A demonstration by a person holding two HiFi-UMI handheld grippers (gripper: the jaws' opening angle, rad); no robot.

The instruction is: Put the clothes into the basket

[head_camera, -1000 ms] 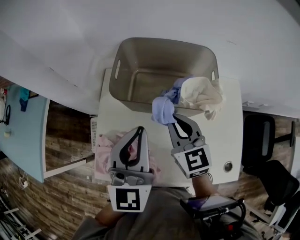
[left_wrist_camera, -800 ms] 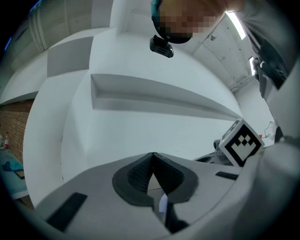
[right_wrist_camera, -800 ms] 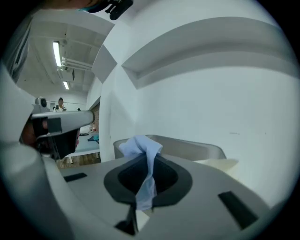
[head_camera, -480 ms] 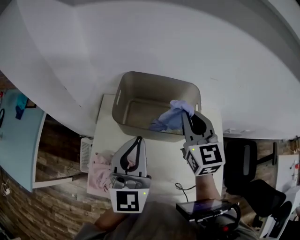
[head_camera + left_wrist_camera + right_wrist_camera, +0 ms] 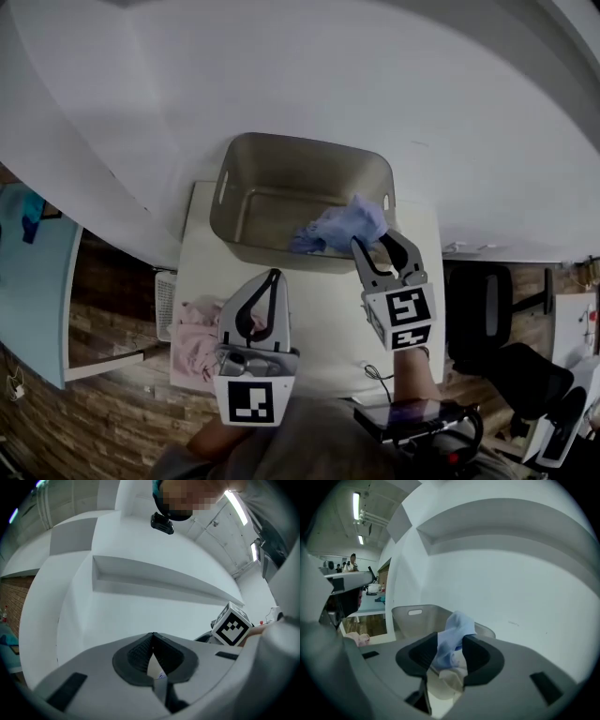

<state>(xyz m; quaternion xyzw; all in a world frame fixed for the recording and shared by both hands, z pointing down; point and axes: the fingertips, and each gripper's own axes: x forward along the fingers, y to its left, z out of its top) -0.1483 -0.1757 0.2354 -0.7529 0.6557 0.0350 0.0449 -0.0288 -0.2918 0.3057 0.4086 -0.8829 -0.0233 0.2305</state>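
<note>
The grey basket (image 5: 246,184) stands at the far side of the white table (image 5: 319,309). A light-blue cloth (image 5: 339,228) hangs over its near right rim, partly inside. My right gripper (image 5: 375,239) is just behind the cloth. Its jaws have just been opening and stand apart, with the blue cloth (image 5: 452,634) loose between them and a cream cloth (image 5: 449,679) below it. My left gripper (image 5: 274,274) is shut and empty, above the table's near left. In its own view the left gripper (image 5: 153,634) faces the white wall. A pink cloth (image 5: 192,328) lies on the table's left edge.
A white wall rises right behind the basket (image 5: 415,618). A black chair (image 5: 483,314) stands right of the table, and a white wire crate (image 5: 164,291) and a pale blue table (image 5: 33,281) stand to the left. A thin cable (image 5: 375,373) lies near the front edge.
My right gripper carried the blue cloth from in front of the basket up over its right rim, and its jaws have parted. My left gripper rose a little and stays shut.
</note>
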